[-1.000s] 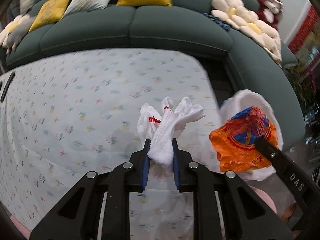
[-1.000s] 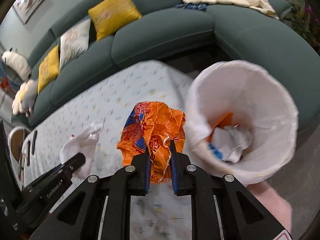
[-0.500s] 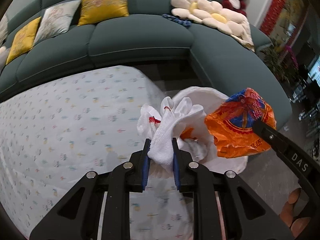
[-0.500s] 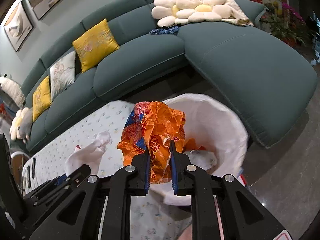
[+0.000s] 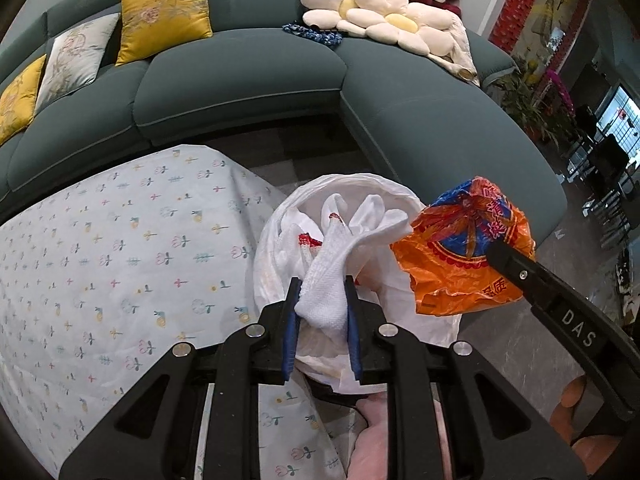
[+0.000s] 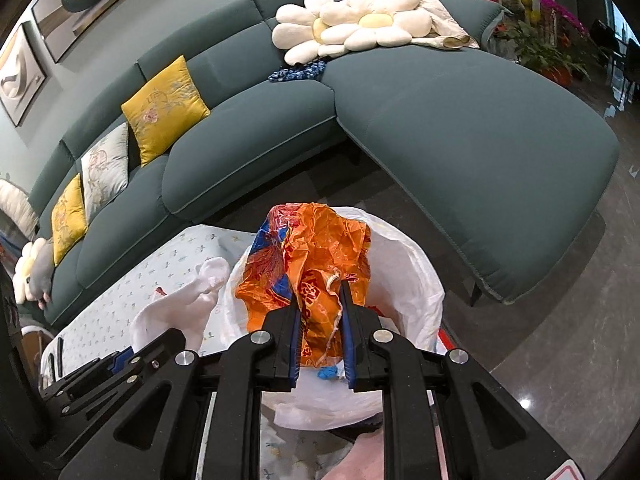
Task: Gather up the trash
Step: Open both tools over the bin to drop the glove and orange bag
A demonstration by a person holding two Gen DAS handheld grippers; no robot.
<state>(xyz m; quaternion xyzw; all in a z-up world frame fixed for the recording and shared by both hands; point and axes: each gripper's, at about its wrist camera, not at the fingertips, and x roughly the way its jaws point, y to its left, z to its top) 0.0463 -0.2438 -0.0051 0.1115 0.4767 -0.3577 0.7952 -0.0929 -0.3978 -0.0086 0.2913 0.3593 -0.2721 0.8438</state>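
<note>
Over the white-lined bin (image 5: 404,196): my left gripper (image 5: 321,300) pinches a soft knit glove (image 5: 326,292) by its cuff. My right gripper (image 6: 320,320) clamps a crinkly orange wrapper (image 6: 312,256) at its bunched middle; both items look light, limp and unbreakable.

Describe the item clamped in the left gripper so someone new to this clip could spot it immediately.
Start at the teal sofa, then drop to the white-lined bin beside the flower-print tablecloth. Over the bin, the left gripper pinches a white knitted glove with red trim, unlike the glossy orange wrapper alongside.
</note>
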